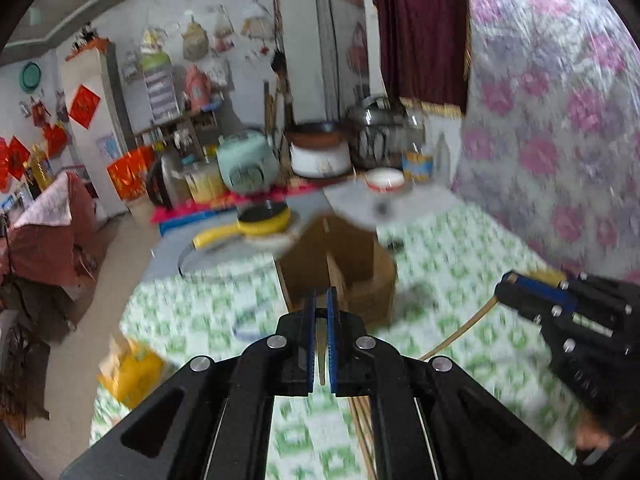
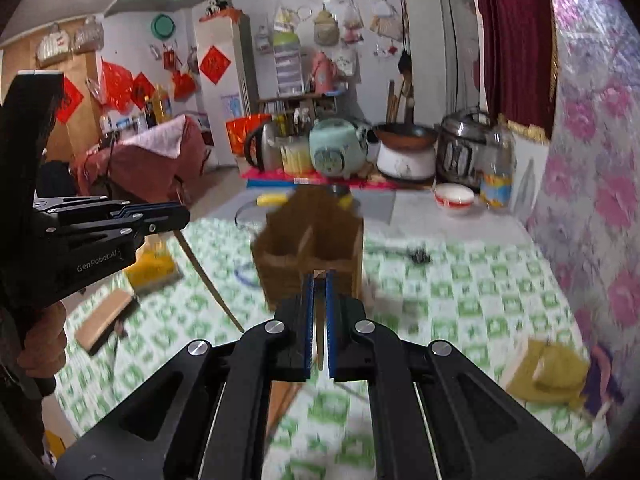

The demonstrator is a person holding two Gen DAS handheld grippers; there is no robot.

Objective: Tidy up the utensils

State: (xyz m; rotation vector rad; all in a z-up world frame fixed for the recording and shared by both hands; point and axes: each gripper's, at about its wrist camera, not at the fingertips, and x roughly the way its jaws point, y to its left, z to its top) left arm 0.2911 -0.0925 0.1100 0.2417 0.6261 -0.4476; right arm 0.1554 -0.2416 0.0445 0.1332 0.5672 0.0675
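Observation:
A brown wooden utensil holder with compartments stands on the green-checked tablecloth; it also shows in the right wrist view. My left gripper is shut on a thin wooden utensil, just short of the holder; its long handle hangs down in the right wrist view. My right gripper is shut on another thin wooden utensil, close before the holder. That utensil's handle shows in the left wrist view under the right gripper.
A yellow pan, a bowl, cookers and a kettle stand behind the holder. A yellow box and a wooden block lie left. A yellow cloth lies right. A floral wall bounds the right.

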